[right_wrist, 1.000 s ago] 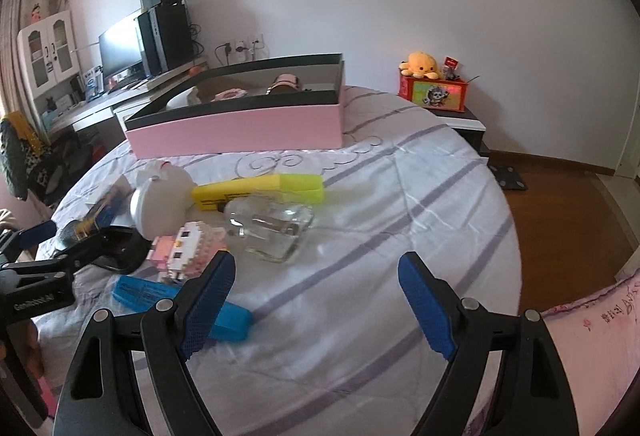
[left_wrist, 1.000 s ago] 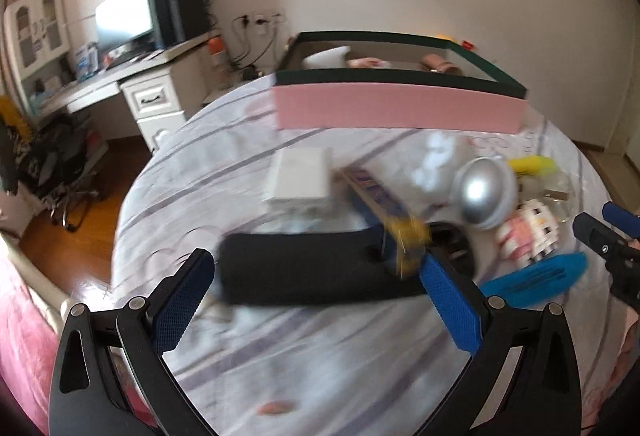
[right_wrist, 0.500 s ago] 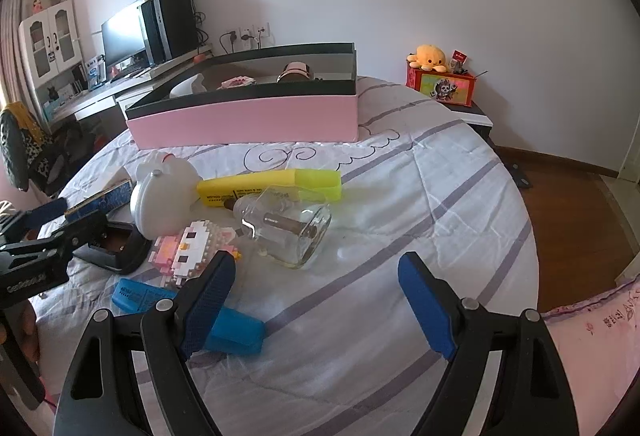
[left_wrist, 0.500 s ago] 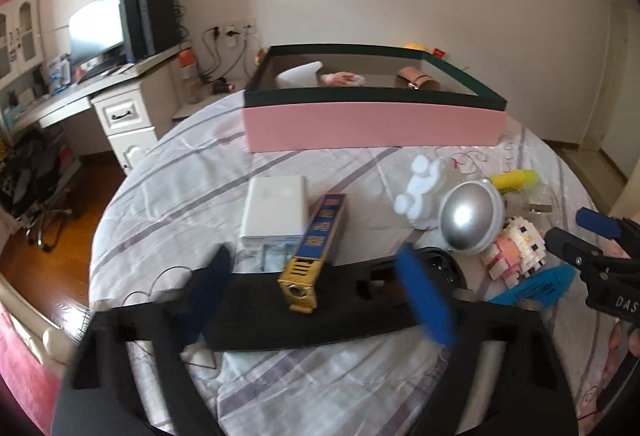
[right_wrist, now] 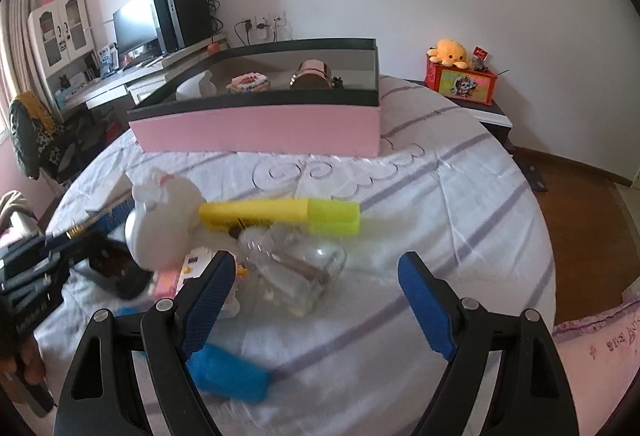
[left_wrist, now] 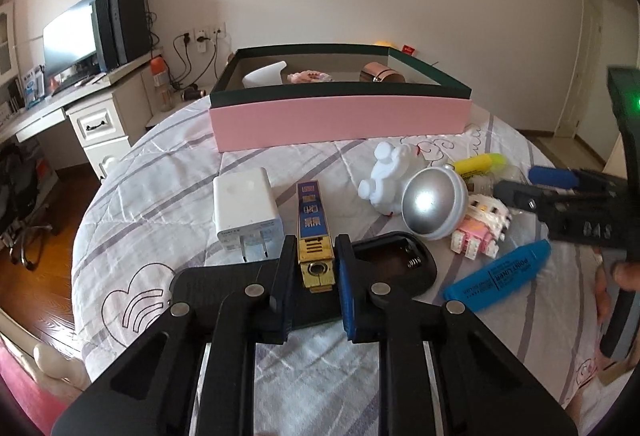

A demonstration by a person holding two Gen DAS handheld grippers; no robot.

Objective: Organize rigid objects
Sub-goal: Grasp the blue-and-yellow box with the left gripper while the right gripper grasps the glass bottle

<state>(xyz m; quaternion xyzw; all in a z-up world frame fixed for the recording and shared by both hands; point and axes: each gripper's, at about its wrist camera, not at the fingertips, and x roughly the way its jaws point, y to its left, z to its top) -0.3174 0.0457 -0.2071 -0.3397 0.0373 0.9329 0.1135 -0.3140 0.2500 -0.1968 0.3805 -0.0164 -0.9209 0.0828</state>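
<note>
Gold-and-blue lighter point(left_wrist: 315, 236) sits between my left claw's point(left_wrist: 314, 268) pads, near end clamped, long axis running straight away from me along the line the claw points. The jaws have just been closing, and the pads now press its gold end from both sides. It lies across the black battery case point(left_wrist: 394, 256), which pokes out on either side under the claw.

Left of the claw: white charger point(left_wrist: 246, 210), just beside the lighter, not touching my pads as far as I can tell. Straight ahead, well beyond the lighter's far tip: pink box point(left_wrist: 340, 120), open top, a few things already in it. That is where I judge this lift goes (a forward carry, lighter leading tip-first).

Right of the claw: silver dome point(left_wrist: 434, 202), then the blue highlighter point(left_wrist: 498, 276), then my right claw point(right_wrist: 316, 292), jaws wide apart, nothing between them. It hangs over the clear glass bottle point(right_wrist: 298, 276), which lies just ahead of its pads; yellow highlighter point(right_wrist: 280, 216) lies crosswise beyond that.

Left claw is plainly the nearer to the lighter; risk is dragging the battery case up with it.
</note>
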